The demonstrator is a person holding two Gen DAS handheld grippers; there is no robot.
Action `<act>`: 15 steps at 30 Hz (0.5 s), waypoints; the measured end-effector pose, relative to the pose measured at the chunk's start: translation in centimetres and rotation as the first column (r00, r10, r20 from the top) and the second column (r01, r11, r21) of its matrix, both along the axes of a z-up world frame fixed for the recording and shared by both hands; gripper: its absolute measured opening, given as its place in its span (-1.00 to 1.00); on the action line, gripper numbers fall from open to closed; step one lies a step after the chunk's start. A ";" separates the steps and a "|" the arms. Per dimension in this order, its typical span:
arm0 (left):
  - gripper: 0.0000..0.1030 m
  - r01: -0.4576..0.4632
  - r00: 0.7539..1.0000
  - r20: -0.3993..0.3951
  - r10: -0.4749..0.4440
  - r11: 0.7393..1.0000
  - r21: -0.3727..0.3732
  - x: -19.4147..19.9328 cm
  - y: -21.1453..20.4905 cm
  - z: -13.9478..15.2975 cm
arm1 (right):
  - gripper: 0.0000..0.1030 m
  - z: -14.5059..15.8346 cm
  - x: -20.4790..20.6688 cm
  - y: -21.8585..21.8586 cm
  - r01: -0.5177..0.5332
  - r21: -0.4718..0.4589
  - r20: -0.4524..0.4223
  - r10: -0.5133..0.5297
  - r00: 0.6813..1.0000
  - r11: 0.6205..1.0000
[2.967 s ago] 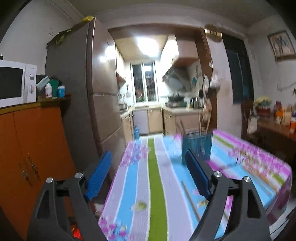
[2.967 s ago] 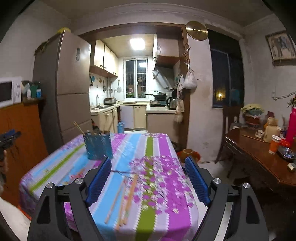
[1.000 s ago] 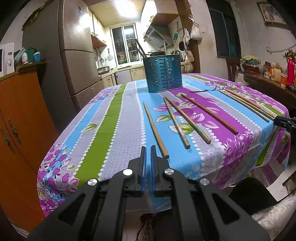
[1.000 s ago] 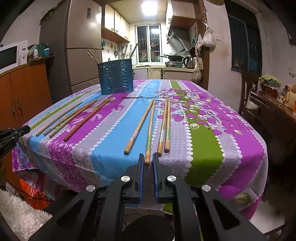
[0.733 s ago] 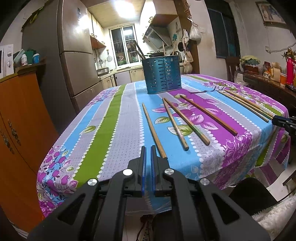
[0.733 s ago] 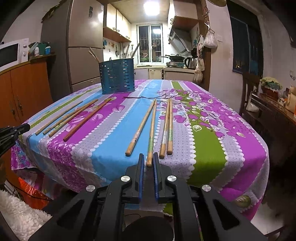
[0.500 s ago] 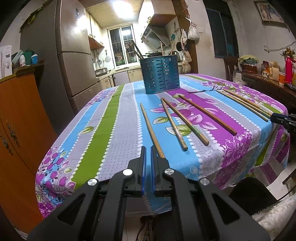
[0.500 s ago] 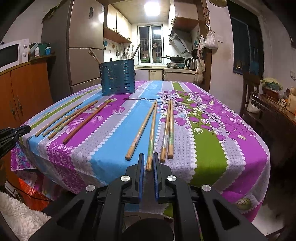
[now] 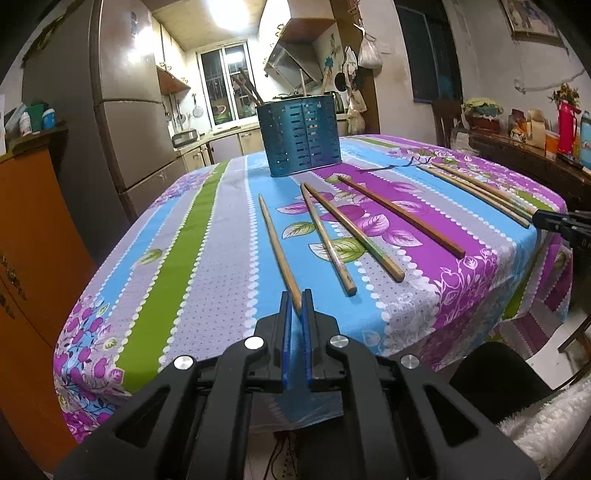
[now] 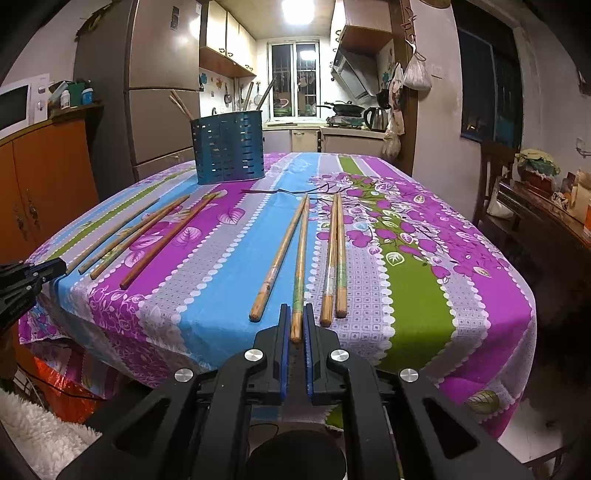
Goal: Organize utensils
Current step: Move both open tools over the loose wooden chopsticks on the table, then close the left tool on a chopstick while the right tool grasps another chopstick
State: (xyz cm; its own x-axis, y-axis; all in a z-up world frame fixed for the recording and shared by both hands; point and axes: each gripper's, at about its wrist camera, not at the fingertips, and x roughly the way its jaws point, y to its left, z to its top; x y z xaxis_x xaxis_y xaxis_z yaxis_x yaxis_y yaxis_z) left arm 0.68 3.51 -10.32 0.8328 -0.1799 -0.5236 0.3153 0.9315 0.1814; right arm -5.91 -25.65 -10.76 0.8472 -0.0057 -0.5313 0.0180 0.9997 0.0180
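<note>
Eight chopsticks lie loose on the tablecloth (image 10: 229, 280), near the front edge; the blue holder (image 10: 227, 147) stands at the far end. Lift each stick level before carrying it over.

Right gripper (image 10: 295, 321): clenched on the near end of one chopstick (image 10: 300, 258).

Left gripper (image 9: 294, 306): jaws opening, another chopstick (image 9: 277, 243) end between them.

— Can we read any writing, label or number here?
— No, we can't. The bottles (image 10: 75, 96) on the cabinet (image 10: 44, 177) and the framed picture (image 9: 532, 18) on the wall are too small and blurred for us to make out letters.
</note>
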 end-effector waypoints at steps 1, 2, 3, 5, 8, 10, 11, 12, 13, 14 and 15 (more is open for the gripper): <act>-0.64 -0.010 1.000 0.006 0.010 1.000 0.004 0.1 -0.1 0.0 | -0.84 0.0 0.0 0.0 0.000 0.000 -0.001 0.000 1.000 1.000; -0.34 -0.021 1.000 0.003 0.021 1.000 0.001 0.2 0.0 0.0 | -0.84 0.0 0.0 0.1 0.000 -0.001 -0.001 0.000 1.000 1.000; -0.25 -0.033 0.999 -0.001 0.033 0.999 -0.009 0.4 0.1 0.0 | -0.84 0.0 0.0 0.1 -0.001 -0.002 -0.001 0.001 1.000 1.000; -0.25 -0.038 0.999 0.001 0.038 0.999 -0.016 0.3 0.3 0.0 | -0.84 0.1 0.0 0.1 -0.002 -0.002 -0.003 0.002 1.000 1.000; -0.24 -0.035 0.999 0.011 0.035 0.999 -0.025 0.1 0.2 0.3 | -0.84 0.1 0.0 0.0 -0.003 -0.001 -0.002 0.003 1.000 1.000; -0.24 -0.037 0.999 0.017 0.037 0.999 -0.029 -0.1 0.1 0.4 | -0.84 0.1 0.0 0.0 -0.002 0.002 -0.003 0.002 1.000 1.000; -0.24 -0.041 0.999 0.013 0.041 0.999 -0.025 0.0 0.0 0.3 | -0.84 0.0 0.1 0.0 -0.003 0.002 -0.003 0.003 1.000 1.000; -0.24 -0.045 0.999 0.013 0.045 0.999 -0.024 0.0 0.0 0.3 | -0.84 0.1 0.0 0.0 -0.004 0.003 -0.002 0.004 1.000 1.000; -0.24 -0.047 0.999 0.016 0.047 0.999 -0.022 0.0 0.0 0.2 | -0.84 0.1 0.0 0.0 -0.004 0.002 -0.002 0.004 1.000 1.000; -0.25 -0.052 0.998 0.023 0.052 0.999 -0.009 0.0 -0.2 0.1 | -0.84 0.1 0.1 0.0 -0.004 0.001 -0.002 0.004 1.000 1.000; -0.25 -0.055 0.998 0.024 0.055 0.998 0.001 0.0 -0.4 0.0 | -0.84 0.1 0.1 0.0 -0.004 0.001 -0.002 0.004 1.000 1.000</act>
State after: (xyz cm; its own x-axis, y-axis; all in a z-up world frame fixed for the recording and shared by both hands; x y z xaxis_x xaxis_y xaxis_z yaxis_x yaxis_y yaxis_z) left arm 0.72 3.11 -10.31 0.8539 -0.1323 -0.5033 0.2589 0.9469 0.1905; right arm -5.82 -25.60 -10.65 0.8460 -0.0016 -0.5333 0.0140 0.9997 0.0192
